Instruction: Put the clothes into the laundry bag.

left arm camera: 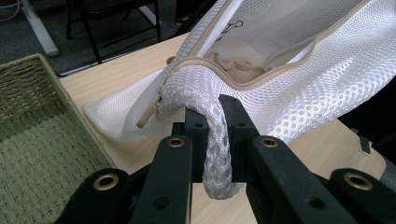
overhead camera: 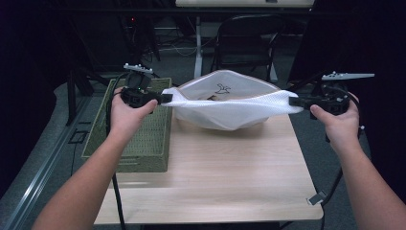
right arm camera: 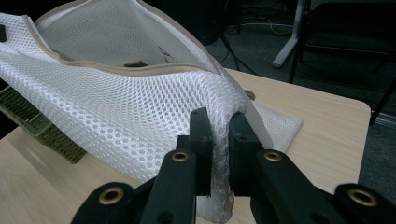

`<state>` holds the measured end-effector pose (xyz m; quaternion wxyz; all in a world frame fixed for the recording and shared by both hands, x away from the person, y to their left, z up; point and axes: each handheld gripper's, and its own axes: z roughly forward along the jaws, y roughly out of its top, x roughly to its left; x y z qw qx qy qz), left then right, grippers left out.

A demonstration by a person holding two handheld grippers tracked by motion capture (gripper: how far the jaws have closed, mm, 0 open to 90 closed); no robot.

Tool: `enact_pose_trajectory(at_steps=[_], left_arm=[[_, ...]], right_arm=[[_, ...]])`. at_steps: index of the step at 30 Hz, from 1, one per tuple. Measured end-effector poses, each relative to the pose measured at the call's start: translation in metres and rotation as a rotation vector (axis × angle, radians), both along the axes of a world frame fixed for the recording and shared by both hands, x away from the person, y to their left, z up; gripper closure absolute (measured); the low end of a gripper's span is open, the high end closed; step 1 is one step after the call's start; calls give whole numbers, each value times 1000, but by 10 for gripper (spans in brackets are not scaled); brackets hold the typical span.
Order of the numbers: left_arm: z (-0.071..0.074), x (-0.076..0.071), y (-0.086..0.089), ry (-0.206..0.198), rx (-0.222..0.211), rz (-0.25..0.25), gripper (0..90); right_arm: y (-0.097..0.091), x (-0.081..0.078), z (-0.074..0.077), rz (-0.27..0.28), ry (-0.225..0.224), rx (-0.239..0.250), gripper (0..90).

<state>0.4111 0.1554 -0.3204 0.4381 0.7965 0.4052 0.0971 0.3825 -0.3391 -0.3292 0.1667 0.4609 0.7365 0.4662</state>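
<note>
A white mesh laundry bag with a tan zip edge (overhead camera: 225, 108) hangs stretched between the two grippers above the far part of the light wooden desk (overhead camera: 215, 177), its mouth open toward the person and its belly sagging to just above or onto the desktop; which of the two cannot be told. Some beige cloth (left arm camera: 236, 70) lies inside it.

The left gripper (overhead camera: 165, 97) grips the bag's left end. In the left gripper view its black fingers (left arm camera: 198, 135) stand close together, clamped on a bunched fold of mesh (left arm camera: 219, 154) that runs down between them, with the tan zip pull (left arm camera: 147, 115) just to the left. The right gripper (overhead camera: 293, 101) grips the bag's right end. In the right gripper view its fingers (right arm camera: 201, 140) are likewise nearly together, pinching a gathered strip of mesh (right arm camera: 219, 163).

Both forearms reach forward from the near edge, spread wide. The left hand (overhead camera: 127, 112) and the right hand (overhead camera: 337, 120) hold their grippers at about the same height, each pointing inward toward the bag, fingers roughly level.

A green woven rectangular basket (overhead camera: 139, 139) sits at the desk's left side, below the left hand.
</note>
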Motion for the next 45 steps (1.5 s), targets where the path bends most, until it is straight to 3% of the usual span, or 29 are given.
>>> enact_pose_trajectory(at_steps=[13, 45], left_arm=[[-8, -1, 3, 10, -5, 7, 829], [-44, -36, 5, 54, -10, -47, 823]], right_arm=[[3, -1, -2, 4, -8, -18, 823], [2, -32, -30, 66, 35, -41, 819]])
